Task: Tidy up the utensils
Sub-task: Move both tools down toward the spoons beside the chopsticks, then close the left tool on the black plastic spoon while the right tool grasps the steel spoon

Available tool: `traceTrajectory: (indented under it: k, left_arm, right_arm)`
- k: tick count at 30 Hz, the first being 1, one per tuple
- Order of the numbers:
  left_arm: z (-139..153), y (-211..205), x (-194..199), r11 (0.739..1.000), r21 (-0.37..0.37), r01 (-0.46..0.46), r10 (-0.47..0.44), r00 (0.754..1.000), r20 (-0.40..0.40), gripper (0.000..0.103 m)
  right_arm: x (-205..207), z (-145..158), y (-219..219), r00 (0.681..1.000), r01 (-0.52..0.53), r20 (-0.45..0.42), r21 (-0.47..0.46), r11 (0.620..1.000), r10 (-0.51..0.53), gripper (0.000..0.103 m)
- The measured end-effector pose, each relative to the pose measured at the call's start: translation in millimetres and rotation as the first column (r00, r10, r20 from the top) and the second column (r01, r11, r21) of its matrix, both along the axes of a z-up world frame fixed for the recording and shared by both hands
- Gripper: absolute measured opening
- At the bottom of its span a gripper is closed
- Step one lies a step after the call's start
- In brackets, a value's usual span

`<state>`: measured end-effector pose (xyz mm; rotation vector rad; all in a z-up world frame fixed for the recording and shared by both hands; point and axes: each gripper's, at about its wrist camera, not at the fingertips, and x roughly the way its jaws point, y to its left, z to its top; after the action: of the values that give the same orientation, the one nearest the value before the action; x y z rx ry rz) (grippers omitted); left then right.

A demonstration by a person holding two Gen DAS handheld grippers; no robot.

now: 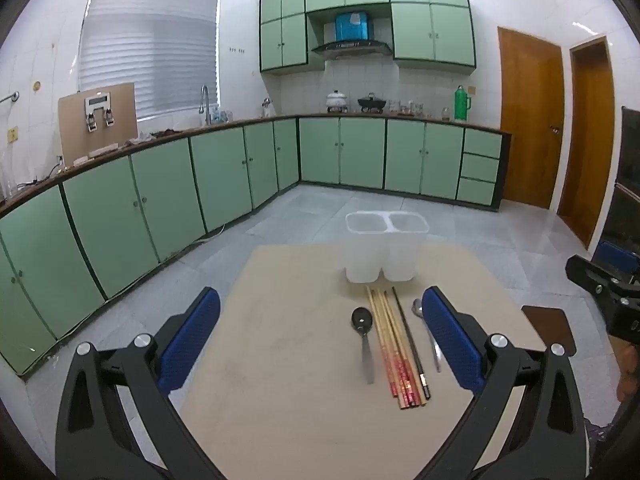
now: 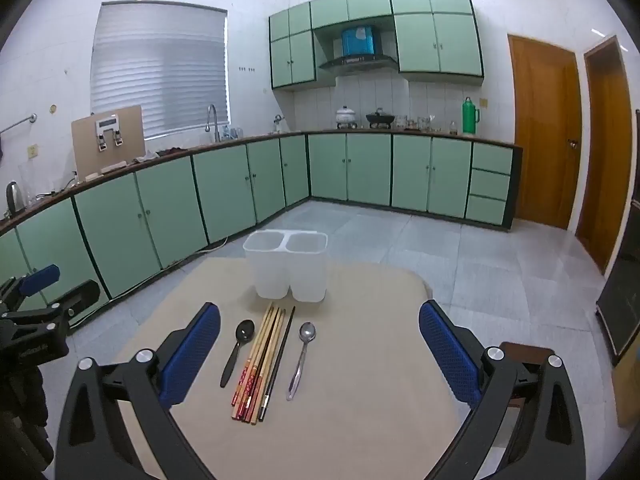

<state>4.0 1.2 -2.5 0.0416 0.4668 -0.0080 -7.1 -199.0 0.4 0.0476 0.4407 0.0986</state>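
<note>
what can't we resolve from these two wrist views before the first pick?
- Silver spoon, left wrist view: part of its bowl and handle hidden behind the left gripper's blue pad.
- Utensil holder, both views: bottoms of the compartments unreadable through frosted walls.
- Chopsticks: exact count unclear, they overlap.
- Right gripper: open, nothing between its pads.

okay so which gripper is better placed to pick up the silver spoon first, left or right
Right, probably. In the right wrist view the silver spoon lies between the open fingers of the right gripper. In the left wrist view it sits by the inner edge of the left gripper's right finger.
</note>
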Motion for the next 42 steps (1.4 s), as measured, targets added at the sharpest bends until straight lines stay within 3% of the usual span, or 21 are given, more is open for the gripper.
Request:
traceTrajectory:
  k: [11,15,16,20,26,34,42]
  left_arm:
    - [-53,10,82,1.0,0.008,-0.013,0.014,0.99,-0.138,0.098]
    - [-81,12,116,1.0,0.014,-0.009,0.012,0.976,-0.217,0.098]
    - [-86,6,116,1.0,0.02,-0.009,0.014,0.963,-0.27,0.098]
    - [-112,1,141,0.999,0.031,-0.01,0.02,0.946,-0.323,0.098]
    - [-134,1,164,0.999,0.032,-0.006,0.018,0.922,-0.387,0.098]
    - [-151,2,183,1.0,0.02,0.004,0.004,0.913,-0.407,0.098]
    - [-162,4,190,1.0,0.015,0.006,0.001,0.902,-0.432,0.098]
  right_arm:
    - [71,-45,-1,0.989,-0.013,-0.147,0.003,1.0,0.014,0.097]
    - [103,-65,-1,0.979,-0.01,-0.205,-0.001,1.0,0.009,0.097]
    - [114,-72,-1,0.975,-0.013,-0.22,-0.003,1.0,0.012,0.097]
    - [146,-98,4,0.956,-0.02,-0.293,-0.005,1.0,0.017,0.095]
    - [184,-133,18,0.923,-0.052,-0.383,-0.022,0.998,0.039,0.084]
    - [215,-158,29,0.885,-0.075,-0.462,-0.017,0.997,0.059,0.06]
    - [233,-175,30,0.857,-0.066,-0.511,0.011,0.998,0.062,0.049]
